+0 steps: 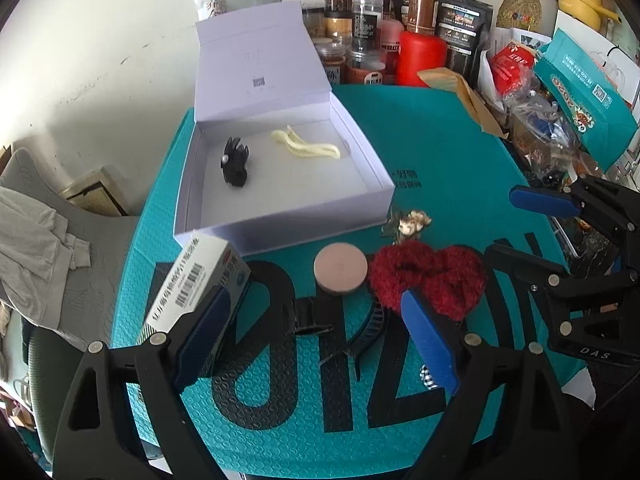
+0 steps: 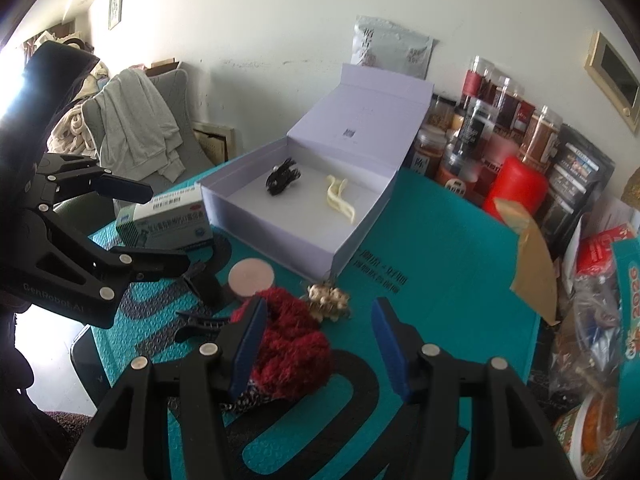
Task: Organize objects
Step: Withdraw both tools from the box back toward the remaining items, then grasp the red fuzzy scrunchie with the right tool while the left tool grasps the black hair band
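Left of the fuzzy red scrunchie (image 1: 430, 276), the left claw (image 1: 316, 344) gapes wide over the embossed teal tabletop (image 1: 440, 168), beside a cardboard medicine carton (image 1: 196, 292). The scrunchie lies below the right claw (image 2: 320, 346), also spread apart.

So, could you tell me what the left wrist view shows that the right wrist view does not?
Only the left wrist view shows the yellow containers top right. Only the right wrist view shows the small framed picture on the wall. Both show the open white box holding the black hair claw and cream clip, the red scrunchie, the pink round case and the medicine box. Both the left gripper and the right gripper are open.
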Available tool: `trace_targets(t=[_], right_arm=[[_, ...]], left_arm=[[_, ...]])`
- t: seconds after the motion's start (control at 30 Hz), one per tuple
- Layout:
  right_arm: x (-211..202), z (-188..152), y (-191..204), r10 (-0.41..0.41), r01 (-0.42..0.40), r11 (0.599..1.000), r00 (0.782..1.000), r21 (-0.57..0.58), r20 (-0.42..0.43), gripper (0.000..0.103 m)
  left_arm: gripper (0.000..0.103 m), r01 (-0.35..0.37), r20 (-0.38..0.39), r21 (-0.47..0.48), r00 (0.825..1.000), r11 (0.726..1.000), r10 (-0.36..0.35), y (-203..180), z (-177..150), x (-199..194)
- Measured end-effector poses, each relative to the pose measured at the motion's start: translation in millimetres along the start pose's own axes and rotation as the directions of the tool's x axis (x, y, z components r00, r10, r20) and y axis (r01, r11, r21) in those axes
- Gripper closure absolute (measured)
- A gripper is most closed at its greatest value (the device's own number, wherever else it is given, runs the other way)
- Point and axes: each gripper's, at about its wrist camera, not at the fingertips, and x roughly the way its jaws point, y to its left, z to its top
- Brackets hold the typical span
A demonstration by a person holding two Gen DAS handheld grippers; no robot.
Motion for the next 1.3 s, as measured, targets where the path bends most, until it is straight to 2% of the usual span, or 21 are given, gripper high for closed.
trace_targets(t=[0.13, 0.23, 0.57, 0.83, 0.93, 1.03, 1.1, 1.13, 1.3], right_arm=[[8.9, -7.8, 4.1, 0.021, -0.021, 1.0, 1.0, -0.005, -0.012, 0.048], [17.8, -12.7, 8.8, 0.021, -0.022, 0.999, 0.999, -0.027, -0.034, 0.041], [44.5, -26.5, 12.1, 0.081, -0.081, 0.997, 0.992, -0.002, -0.097, 0.041], [62.0, -30.0, 11.6, 0.102, -0.102, 0.995, 0.986, 0.006, -0.13, 0.034], [68.0, -29.8, 12.4, 0.092, -0.093, 0.996, 0.986, 0.003, -0.138, 0.033], [72.3, -29.5, 11.4, 0.095, -0.096, 0.995, 0.985, 0.003, -0.143, 0.033], [75.7, -30.4, 12.1, 0.091, -0.093, 0.996, 0.984, -0.005, -0.15, 0.032], [77.4, -31.4, 12.7, 0.089, -0.091, 0.996, 0.984, -0.007, -0.151, 0.032], [82.3, -35.5, 9.9, 0.107, -0.106, 0.994, 0.983, 0.015, -0.149, 0.034]], left_arm=[[0.016, 0.012, -0.007, -0.003, 1.0, 1.0, -0.012, -0.4, -12.8, 9.7], [0.016, 0.038, -0.02, -0.029, 0.999, 0.999, -0.039, 2.6, -21.9, 18.4], [0.016, 0.081, -0.051, -0.08, 0.995, 0.994, -0.085, 12.5, -38.8, 45.3], [0.017, 0.092, 0.006, -0.098, 0.996, 0.991, -0.092, 17.4, -39.7, 51.2], [0.017, 0.1, -0.004, -0.119, 0.995, 0.988, -0.101, 23.2, -37.5, 57.7], [0.023, 0.104, -0.014, -0.128, 0.994, 0.986, -0.107, 26.7, -37.6, 64.1], [0.04, 0.107, -0.014, -0.136, 0.994, 0.985, -0.11, 28.7, -38.3, 69.0], [0.043, 0.112, -0.018, -0.139, 0.993, 0.984, -0.115, 29.2, -38.4, 72.7], [0.044, 0.125, -0.053, -0.16, 0.989, 0.979, -0.135, 29.8, -43.4, 92.3]])
